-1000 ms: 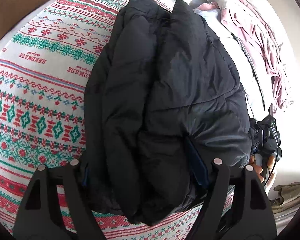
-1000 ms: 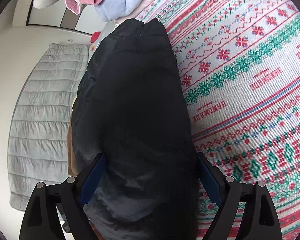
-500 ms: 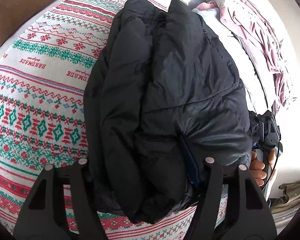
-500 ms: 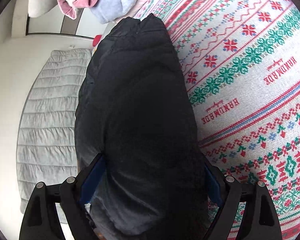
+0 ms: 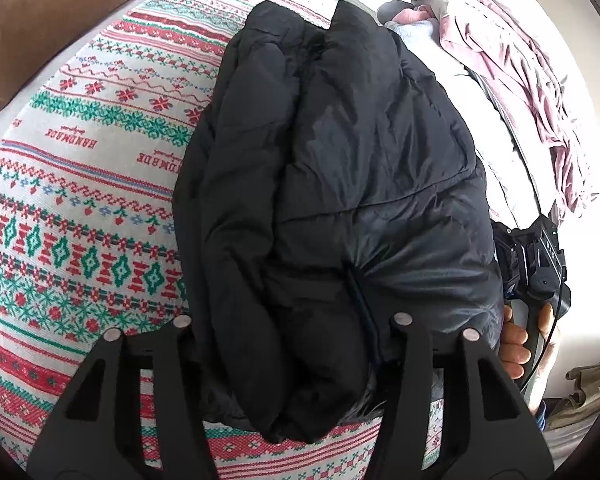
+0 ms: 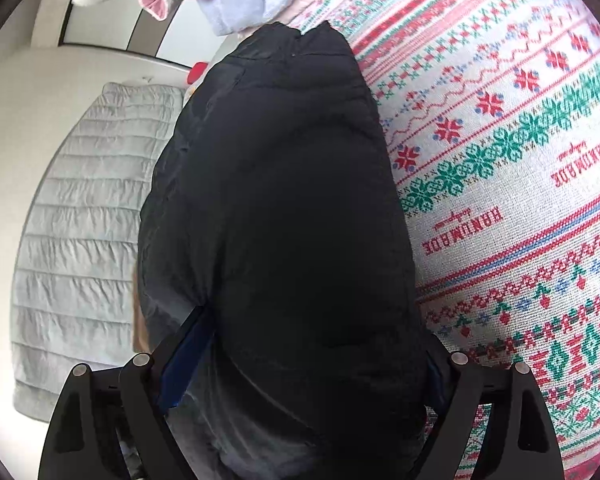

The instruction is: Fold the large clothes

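Patterned bedspread (image 5: pixel 80 208) carries the black jacket (image 5: pixel 340 200), already folded narrow; both grippers' fingers (image 6: pixel 188 352) straddle it wide, grip uncertain.

Blanket (image 5: pixel 80 184): woven word "HANDMADE" with small script line beside it, red on white band, repeated.
Left wrist view: two copies at left centre of frame, upside down; right copy partly cut off by jacket (image 5: pixel 332 200).
Right wrist view: blanket (image 6: pixel 520 208) shows two copies at right centre, tilted and upside down.
Script line too small to read.
Right gripper (image 5: pixel 540 264), right edge of left wrist view: white letters, seemingly "DAS", unsure.
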A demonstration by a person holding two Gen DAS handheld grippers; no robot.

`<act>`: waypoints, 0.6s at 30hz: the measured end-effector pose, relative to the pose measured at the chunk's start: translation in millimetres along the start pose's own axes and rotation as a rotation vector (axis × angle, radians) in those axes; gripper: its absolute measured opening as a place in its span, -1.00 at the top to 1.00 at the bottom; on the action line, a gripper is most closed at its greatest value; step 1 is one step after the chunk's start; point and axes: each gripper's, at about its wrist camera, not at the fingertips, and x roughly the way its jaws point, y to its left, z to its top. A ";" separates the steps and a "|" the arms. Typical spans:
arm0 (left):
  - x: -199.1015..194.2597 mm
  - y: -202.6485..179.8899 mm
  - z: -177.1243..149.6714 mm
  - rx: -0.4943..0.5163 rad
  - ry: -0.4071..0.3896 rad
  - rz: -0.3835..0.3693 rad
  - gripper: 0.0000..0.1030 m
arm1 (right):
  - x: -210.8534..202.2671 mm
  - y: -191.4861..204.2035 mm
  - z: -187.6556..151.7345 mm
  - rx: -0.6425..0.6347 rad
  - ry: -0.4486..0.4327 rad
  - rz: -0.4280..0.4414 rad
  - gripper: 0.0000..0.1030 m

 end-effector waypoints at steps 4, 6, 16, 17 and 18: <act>-3.8 -2.7 -0.1 0.017 -0.018 0.013 0.07 | -2.4 14.2 -4.5 -0.063 -0.030 -0.043 -0.53; -3.8 -1.2 0.0 0.017 -0.020 0.014 0.07 | -4.5 22.3 -6.3 -0.099 -0.047 -0.061 -0.35; 2.7 -3.6 3.8 0.005 -0.017 0.009 0.06 | -0.7 55.3 -15.9 -0.239 -0.107 -0.162 -0.02; 3.0 -4.1 3.9 0.007 -0.017 0.010 0.06 | -0.3 56.8 -16.5 -0.245 -0.110 -0.167 -0.01; 3.1 -4.9 4.1 0.011 -0.018 0.012 0.06 | 0.5 58.0 -16.4 -0.248 -0.111 -0.170 0.00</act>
